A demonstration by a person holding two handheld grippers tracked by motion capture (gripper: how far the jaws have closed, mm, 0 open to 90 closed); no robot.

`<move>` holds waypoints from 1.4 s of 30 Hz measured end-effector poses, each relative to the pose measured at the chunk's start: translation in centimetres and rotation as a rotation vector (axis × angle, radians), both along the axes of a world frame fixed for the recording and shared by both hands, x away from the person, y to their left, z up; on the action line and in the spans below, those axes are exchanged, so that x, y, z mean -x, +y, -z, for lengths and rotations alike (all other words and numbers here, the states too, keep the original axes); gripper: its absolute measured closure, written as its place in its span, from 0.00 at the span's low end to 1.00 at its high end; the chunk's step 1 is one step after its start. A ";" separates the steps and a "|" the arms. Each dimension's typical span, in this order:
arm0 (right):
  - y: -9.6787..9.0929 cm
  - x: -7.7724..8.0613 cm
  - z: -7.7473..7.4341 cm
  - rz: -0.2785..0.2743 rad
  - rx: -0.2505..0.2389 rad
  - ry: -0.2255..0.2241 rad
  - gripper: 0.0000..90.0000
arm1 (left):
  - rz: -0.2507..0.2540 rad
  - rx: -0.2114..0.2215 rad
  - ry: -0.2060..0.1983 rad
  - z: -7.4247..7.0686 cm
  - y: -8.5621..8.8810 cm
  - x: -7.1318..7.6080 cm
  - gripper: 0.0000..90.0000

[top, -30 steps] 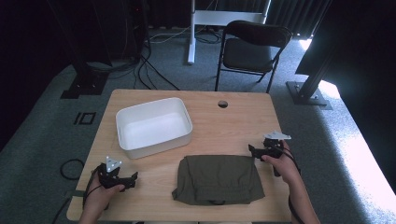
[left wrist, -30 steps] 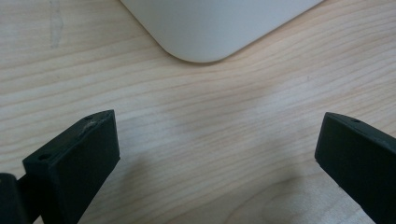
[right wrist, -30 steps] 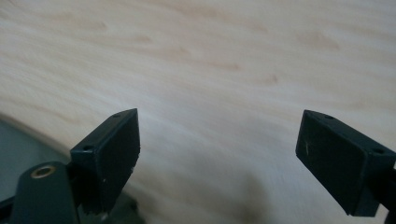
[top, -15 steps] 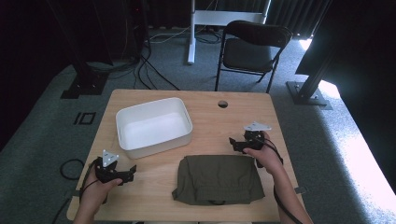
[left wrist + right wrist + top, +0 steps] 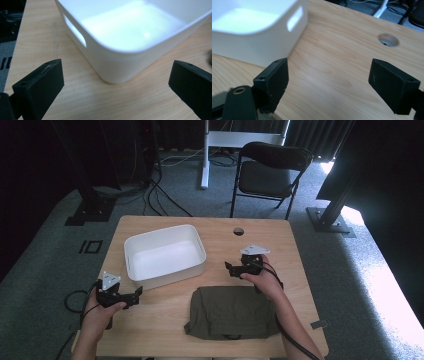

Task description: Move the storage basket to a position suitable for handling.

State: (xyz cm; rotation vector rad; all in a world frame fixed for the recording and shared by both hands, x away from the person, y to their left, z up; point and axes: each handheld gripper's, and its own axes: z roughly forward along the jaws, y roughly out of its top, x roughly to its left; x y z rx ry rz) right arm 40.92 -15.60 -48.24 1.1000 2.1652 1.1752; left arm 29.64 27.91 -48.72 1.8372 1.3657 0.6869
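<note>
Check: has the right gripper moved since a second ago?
Yes. The right gripper moved leftward, away from the table's right edge, toward the white plastic bin, judged against the table hole.

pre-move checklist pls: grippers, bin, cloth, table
1. Left gripper jaws open, nothing between them: ok.
2. Right gripper jaws open, nothing between them: ok.
3. White bin upright and empty, ready to receive: ok.
4. Folded olive cloth lies flat on the table, near edge, free of both grippers: ok.
5. Right gripper lined up on the cloth: not ok, it hovers past the cloth's far edge and points toward the bin.
6. Cloth's folds will hold when lifted: cannot tell.
</note>
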 end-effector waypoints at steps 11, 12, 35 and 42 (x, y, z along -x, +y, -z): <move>4.5 -1.1 -1.8 -0.031 -0.019 -0.034 0.24 | -0.022 0.016 -0.028 -1.3 0.1 -1.1 0.01; 4.8 -1.3 -1.9 -0.035 -0.017 -0.038 0.26 | -0.023 0.011 -0.029 -1.4 0.1 -1.3 0.01; 9.3 -4.6 -0.5 0.038 -0.015 -0.051 0.62 | -0.222 0.027 -0.060 -0.3 1.3 -6.4 0.62; 10.4 -5.2 0.2 0.030 0.015 0.001 0.70 | -0.218 0.060 -0.010 0.3 0.6 -7.2 0.78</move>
